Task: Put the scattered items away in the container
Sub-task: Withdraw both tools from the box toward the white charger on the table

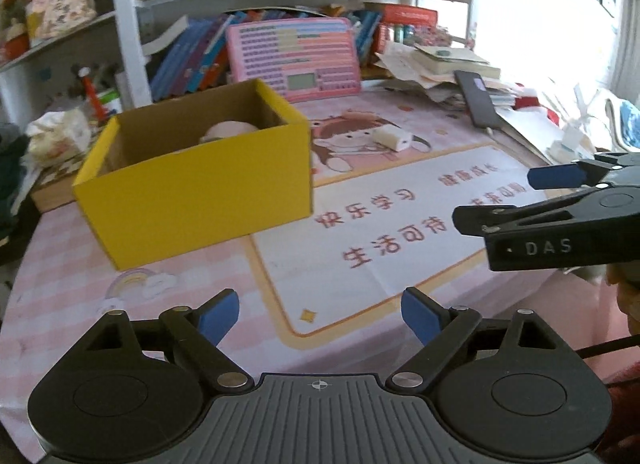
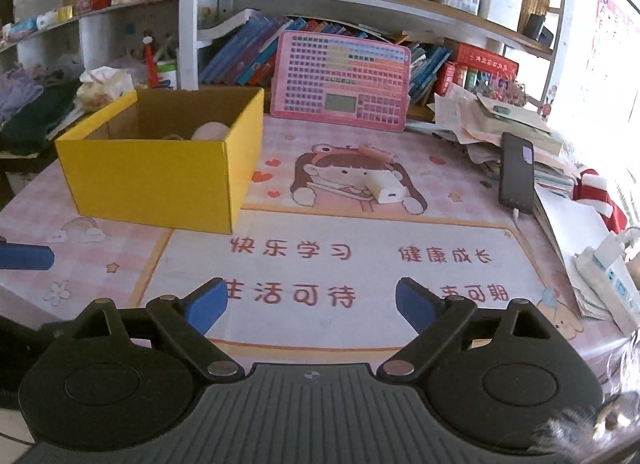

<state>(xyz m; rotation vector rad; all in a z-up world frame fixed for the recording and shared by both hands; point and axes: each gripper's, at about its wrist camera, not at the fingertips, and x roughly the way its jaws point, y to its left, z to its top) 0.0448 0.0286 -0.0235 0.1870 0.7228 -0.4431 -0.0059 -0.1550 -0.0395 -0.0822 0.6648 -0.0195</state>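
Box: yellow box (image 2: 160, 168) on the pink mat (image 2: 320, 272) — a pink round thing (image 2: 210, 130) inside.
Charger: white charger (image 2: 386, 186) right of the box, well apart.
Left gripper (image 1: 320, 316): fingers wide apart — nothing between.
Right gripper (image 2: 312, 304): the same.

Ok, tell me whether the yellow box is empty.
Not empty: the open-topped yellow box already holds a pale pink rounded item, visible over its rim in both views.

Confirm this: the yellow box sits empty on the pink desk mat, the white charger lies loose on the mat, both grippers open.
Not empty. The yellow box already holds a pale pink rounded item, seen in the right wrist view. The white charger does lie loose on the mat, and the left gripper and right gripper are open.
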